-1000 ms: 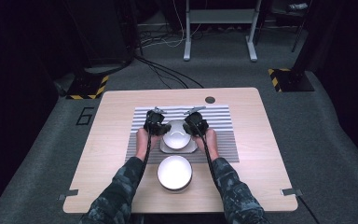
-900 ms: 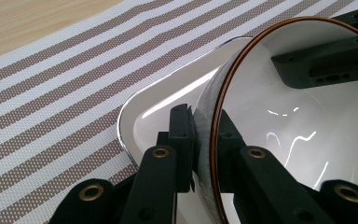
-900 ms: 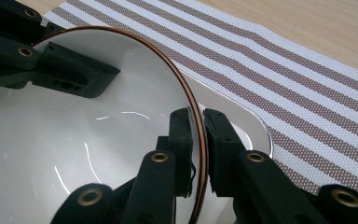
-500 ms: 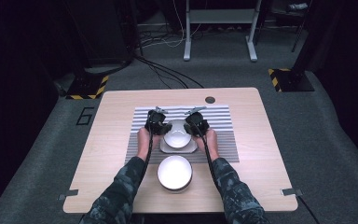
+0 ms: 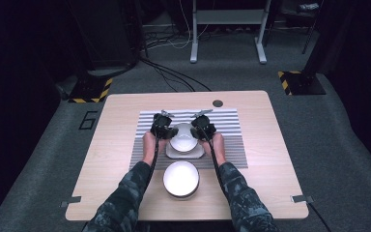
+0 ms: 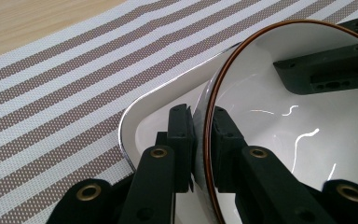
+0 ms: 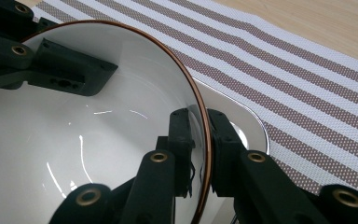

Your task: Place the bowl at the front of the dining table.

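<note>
bowl pinched by both claws over a square plate

bowl (image 5: 183,137) with a white glaze and a thin copper-brown rim sits at the middle of the striped mat (image 5: 232,126), over a white square plate (image 5: 198,152) with rounded corners. in the high view the plate's near edge and corners show past the bowl. whether the bowl rests on the plate or is held just above it cannot be told.

the left claw (image 6: 204,140) pinches the bowl's rim on the person's left side, one jaw outside the wall and one inside, pressed against it. the right claw (image 7: 199,140) grips the opposite side of the rim the same way, with its inner jaw over the white interior. in each gripper view the other claw's jaw shows across the bowl, at the far rim. the bowl's inside is bare and glossy, with only streaks of reflected light; the plate's visible part also holds nothing.

nearer the person, on the bare wood of the desk (image 5: 116,145) just off the mat's near edge, stands a second white bowl (image 5: 180,178), wider in the picture, with a dark rim and nothing visible inside. it lies between the two forearms in camouflage sleeves (image 5: 125,198) and is apart from the plate.

the mat has grey-brown and white stripes running across the desk.
</note>
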Demonstrator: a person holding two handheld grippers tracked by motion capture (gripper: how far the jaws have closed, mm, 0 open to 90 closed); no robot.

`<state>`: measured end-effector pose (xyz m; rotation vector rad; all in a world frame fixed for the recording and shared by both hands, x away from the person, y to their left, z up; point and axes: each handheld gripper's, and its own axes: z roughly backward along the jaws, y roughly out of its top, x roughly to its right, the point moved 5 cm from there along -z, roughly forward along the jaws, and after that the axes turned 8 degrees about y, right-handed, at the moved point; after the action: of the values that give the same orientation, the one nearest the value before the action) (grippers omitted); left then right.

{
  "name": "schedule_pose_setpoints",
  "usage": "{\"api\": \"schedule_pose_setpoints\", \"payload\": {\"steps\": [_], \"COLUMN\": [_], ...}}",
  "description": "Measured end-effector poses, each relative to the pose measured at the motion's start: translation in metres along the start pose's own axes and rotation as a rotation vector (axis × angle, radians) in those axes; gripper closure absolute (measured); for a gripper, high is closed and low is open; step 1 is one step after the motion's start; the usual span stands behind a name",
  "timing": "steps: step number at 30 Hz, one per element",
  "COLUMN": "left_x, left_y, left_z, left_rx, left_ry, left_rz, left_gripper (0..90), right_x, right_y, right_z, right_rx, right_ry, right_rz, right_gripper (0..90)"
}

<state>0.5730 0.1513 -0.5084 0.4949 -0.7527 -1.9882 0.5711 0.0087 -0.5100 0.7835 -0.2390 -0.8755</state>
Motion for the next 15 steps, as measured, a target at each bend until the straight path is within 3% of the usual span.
{"api": "schedule_pose_setpoints", "payload": {"steps": [7,11,15], "left_x": [-0.003,-0.008,-0.012], "left_y": [-0.001,-0.004,-0.006], "left_z": [-0.004,-0.007,-0.008], "left_rx": [-0.005,-0.02,-0.018], "left_ry": [0.004,0.017,0.0], "left_rz": [0.021,0.05,0.088], "left_gripper": [81.0,81.2,78.0], "right_x": [0.004,0.008,0.01], "right_y": [0.002,0.003,0.004], "right_z": [-0.004,-0.005,-0.004], "right_rx": [-0.011,-0.01,-0.008], "right_ry": [0.034,0.029,0.053], "right_rz": [-0.042,-0.07,-0.095], "right_gripper": [81.4,81.5,79.5]}}
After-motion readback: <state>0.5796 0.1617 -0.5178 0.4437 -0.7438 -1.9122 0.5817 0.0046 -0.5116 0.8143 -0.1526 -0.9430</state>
